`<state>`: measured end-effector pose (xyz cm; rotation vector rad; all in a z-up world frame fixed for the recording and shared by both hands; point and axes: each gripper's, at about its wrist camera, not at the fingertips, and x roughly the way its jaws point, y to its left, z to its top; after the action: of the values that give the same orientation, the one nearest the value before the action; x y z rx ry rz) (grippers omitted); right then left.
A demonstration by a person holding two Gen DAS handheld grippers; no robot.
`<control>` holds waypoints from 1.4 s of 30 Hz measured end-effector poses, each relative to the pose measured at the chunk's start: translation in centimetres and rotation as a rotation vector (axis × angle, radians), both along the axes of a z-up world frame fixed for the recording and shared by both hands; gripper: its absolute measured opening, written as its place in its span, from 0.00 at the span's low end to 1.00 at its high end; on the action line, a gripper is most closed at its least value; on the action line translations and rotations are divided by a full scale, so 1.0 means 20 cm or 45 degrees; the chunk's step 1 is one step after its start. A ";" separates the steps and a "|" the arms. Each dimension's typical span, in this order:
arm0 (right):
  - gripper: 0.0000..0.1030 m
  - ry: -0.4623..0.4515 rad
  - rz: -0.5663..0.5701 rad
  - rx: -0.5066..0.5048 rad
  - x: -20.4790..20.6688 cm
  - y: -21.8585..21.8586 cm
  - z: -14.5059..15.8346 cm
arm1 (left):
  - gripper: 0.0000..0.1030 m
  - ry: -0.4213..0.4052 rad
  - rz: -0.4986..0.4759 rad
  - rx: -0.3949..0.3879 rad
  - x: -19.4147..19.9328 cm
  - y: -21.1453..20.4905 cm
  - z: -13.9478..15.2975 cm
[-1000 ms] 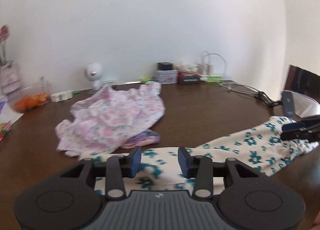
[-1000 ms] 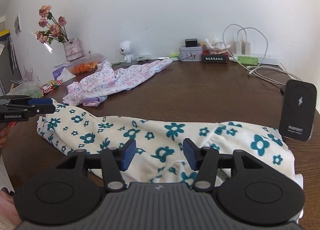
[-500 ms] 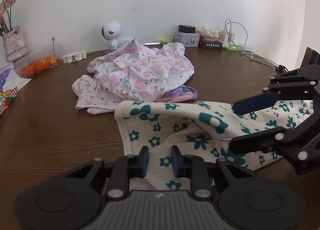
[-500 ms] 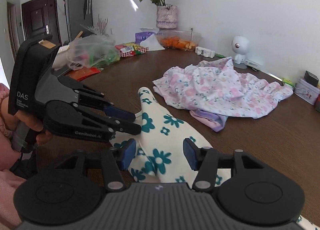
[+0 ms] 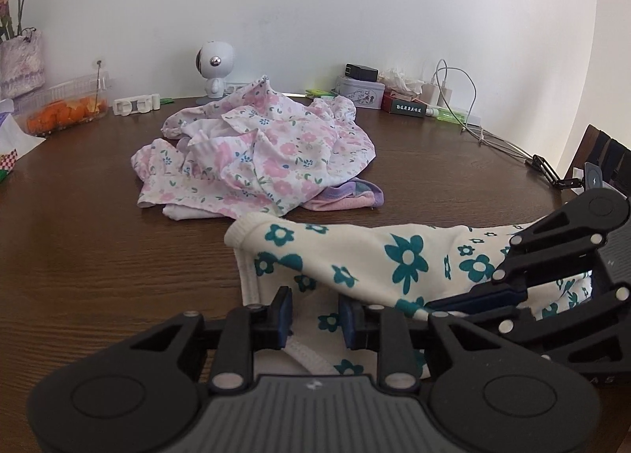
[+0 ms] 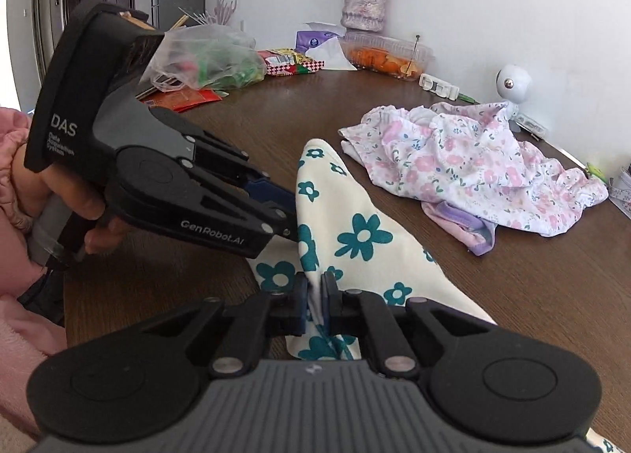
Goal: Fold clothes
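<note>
The right gripper [image 5: 435,305] covers the right end of the teal-flowered garment [image 5: 355,256]; the purple cloth [image 5: 355,196] lies mostly buried under the pink floral garment [image 5: 260,153]; the vase of flowers [image 5: 19,54] is cut off at the left edge; the box labels at the far wall are too small to read.

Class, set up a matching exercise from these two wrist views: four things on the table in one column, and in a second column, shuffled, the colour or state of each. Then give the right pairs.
Column one
1. cream garment
2. pink floral garment
3. clear fruit box
4. small round-headed figure

Column two
A. white, standing upright by the wall
B. teal flowers, pinched in the right gripper
C. crumpled in a loose heap
D. holds orange pieces

Pairs: 1-B, 2-C, 3-D, 4-A
</note>
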<state>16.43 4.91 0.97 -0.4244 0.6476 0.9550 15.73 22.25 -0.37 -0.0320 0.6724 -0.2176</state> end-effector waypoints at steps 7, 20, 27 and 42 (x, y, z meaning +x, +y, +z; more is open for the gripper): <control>0.21 -0.020 0.006 0.016 -0.03 0.00 -0.04 | 0.41 -0.123 0.170 -0.010 -0.14 0.16 0.17; 0.49 -0.098 0.060 -0.009 -0.14 0.00 -0.05 | 0.19 -0.046 -0.113 0.150 0.12 -0.22 0.08; 0.52 -0.031 -0.233 0.164 -0.05 -0.39 0.08 | 0.20 -0.056 -0.033 0.093 0.05 -0.12 0.00; 0.60 -0.062 -0.638 0.048 0.11 -0.94 -0.08 | 0.22 -0.060 0.034 0.080 0.04 -0.13 -0.01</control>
<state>18.65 -13.96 -0.54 -0.2328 0.6495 0.4784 16.55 19.60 -0.60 0.0243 0.6313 -0.1709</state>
